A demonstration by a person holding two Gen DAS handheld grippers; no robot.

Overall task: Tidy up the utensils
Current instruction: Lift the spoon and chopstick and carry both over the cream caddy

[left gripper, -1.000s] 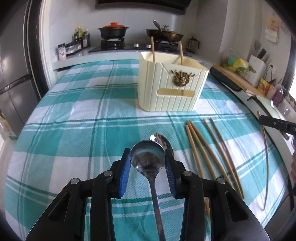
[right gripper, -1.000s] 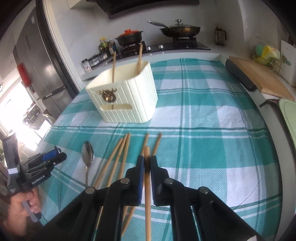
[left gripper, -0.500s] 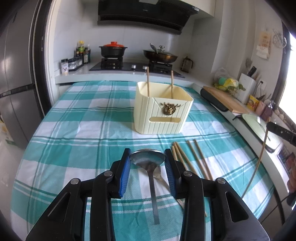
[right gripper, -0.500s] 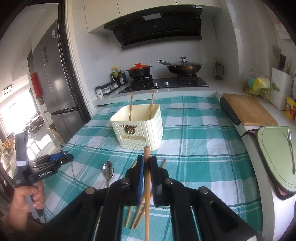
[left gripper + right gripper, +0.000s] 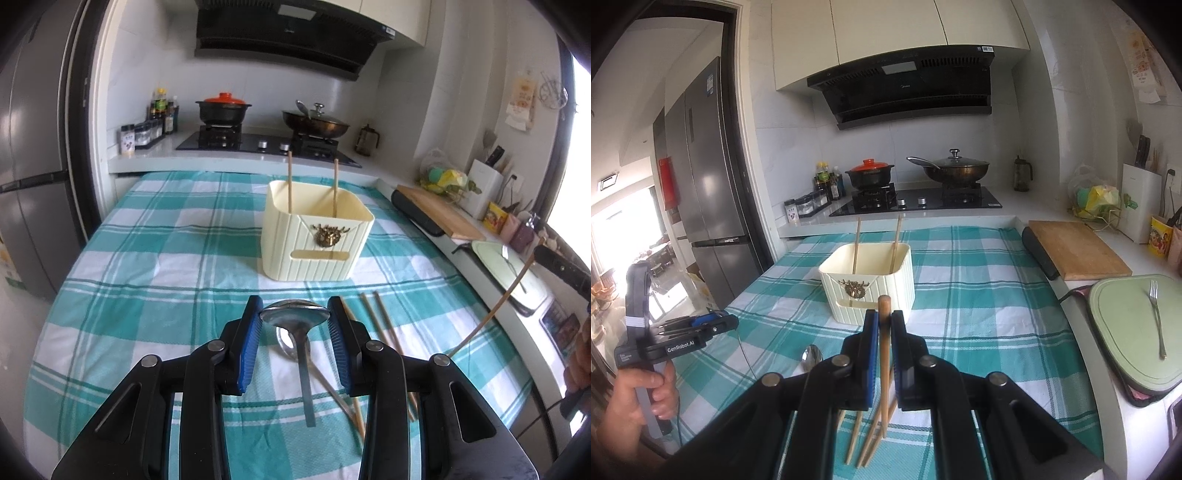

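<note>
Hand-held gripper [image 5: 884,323] clamps a chopstick [image 5: 884,365], hiding its middle.

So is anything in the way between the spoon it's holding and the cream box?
Nothing visible blocks it. The left gripper holds the spoon above the checked cloth, and only bare cloth lies between it and the cream box. Two chopsticks already stand inside, at the back.

The cream holder's [image 5: 317,236] walls hide the two standing chopsticks' [image 5: 290,181] lower ends.
</note>
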